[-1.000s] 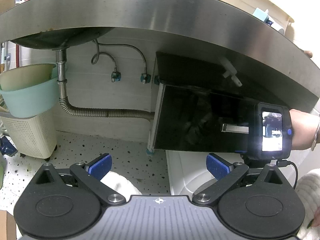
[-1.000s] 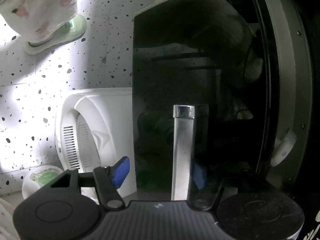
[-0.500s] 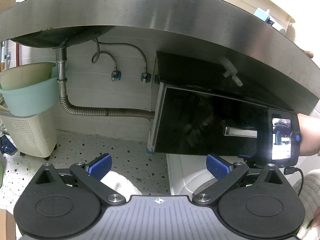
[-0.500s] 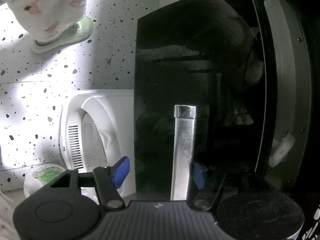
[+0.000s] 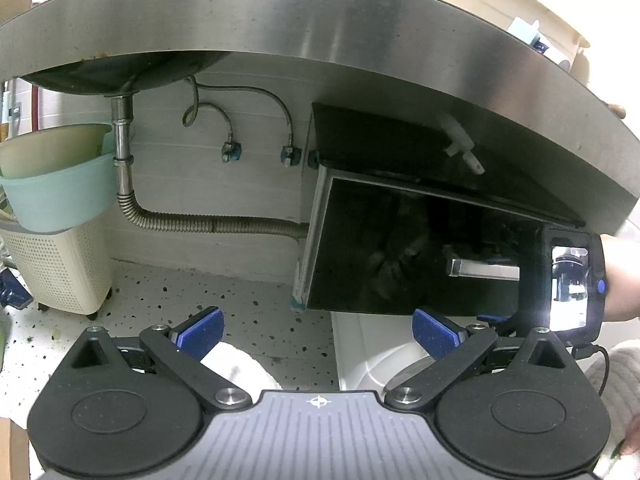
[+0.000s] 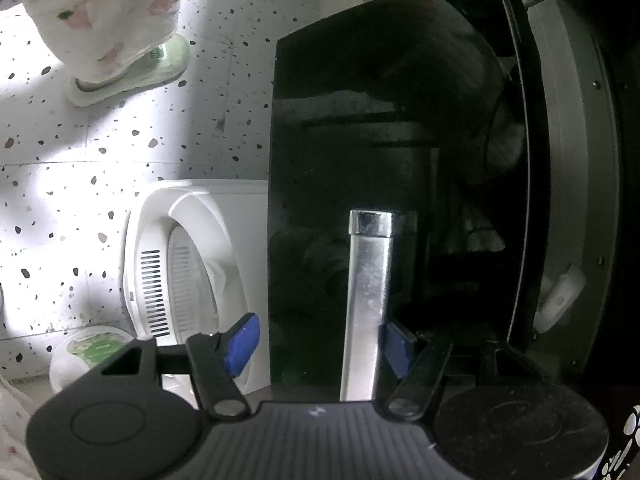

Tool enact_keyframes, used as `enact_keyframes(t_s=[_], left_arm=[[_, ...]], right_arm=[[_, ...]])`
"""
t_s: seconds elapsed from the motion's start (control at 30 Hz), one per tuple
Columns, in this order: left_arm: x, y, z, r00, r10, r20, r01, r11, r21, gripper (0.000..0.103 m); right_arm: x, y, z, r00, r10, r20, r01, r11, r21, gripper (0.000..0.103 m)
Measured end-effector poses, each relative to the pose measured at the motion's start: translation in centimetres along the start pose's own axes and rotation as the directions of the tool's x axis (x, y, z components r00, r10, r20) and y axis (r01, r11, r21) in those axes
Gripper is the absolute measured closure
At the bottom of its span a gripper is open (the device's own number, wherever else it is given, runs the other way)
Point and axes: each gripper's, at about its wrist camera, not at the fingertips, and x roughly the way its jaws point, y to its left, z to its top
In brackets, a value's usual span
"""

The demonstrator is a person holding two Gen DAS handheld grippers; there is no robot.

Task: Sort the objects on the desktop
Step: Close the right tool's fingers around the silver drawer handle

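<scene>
A black glass door (image 5: 404, 252) of a cabinet under the steel counter (image 5: 320, 24) stands ajar, with a silver bar handle (image 5: 484, 270). In the right wrist view the door (image 6: 360, 120) fills the middle and the handle (image 6: 366, 304) runs between my right gripper's (image 6: 320, 346) open blue pads; the right pad (image 6: 396, 348) sits behind the bar, hooked on it. My left gripper (image 5: 318, 330) is open and empty, held low in front of the cabinet. The right gripper's body and screen (image 5: 568, 284) show at the door's right edge.
A sink drain pipe (image 5: 124, 160) and corrugated hose (image 5: 216, 224) run left of the cabinet. A teal basin (image 5: 56, 196) rests on a cream basket (image 5: 56, 272). A white appliance (image 6: 192, 264) stands on the speckled floor below the door. A person's slippered foot (image 6: 132, 72) is nearby.
The door has swung further open, its handle end moving right with the right gripper. The left gripper has stayed put.
</scene>
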Motion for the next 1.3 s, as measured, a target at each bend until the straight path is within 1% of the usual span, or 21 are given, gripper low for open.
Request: enact_keyframes(t_s=[0.77,0.97,1.03,1.07,1.3], left_arm=[[0.1,-0.1,-0.1,1.000,0.004,-0.003,-0.004,1.000,0.006,0.001],[0.1,-0.2,-0.1,1.000,0.005,-0.003,-0.005,1.000,0.009,0.001],[0.1,-0.3,-0.2,1.000,0.006,-0.004,-0.006,1.000,0.011,0.001],[0.1,-0.3,-0.2,1.000,0.006,-0.005,-0.006,1.000,0.012,0.001],[0.2,-0.4,-0.2,1.000,0.006,-0.009,-0.006,1.000,0.017,0.001]], right_arm=[[-0.7,0.2,-0.1,1.000,-0.004,0.007,0.004,1.000,-0.015,0.037],[-0.9,-0.4,-0.1,0.999,0.037,0.012,-0.037,0.999,-0.029,0.036],[-0.9,-0.6,-0.1,0.998,0.064,0.014,-0.063,0.998,-0.031,0.029],[-0.8,-0.6,-0.1,0.997,0.072,0.014,-0.072,0.997,-0.033,0.028],[-0.8,-1.7,0.0,0.991,0.130,0.017,-0.130,0.991,-0.020,0.028]])
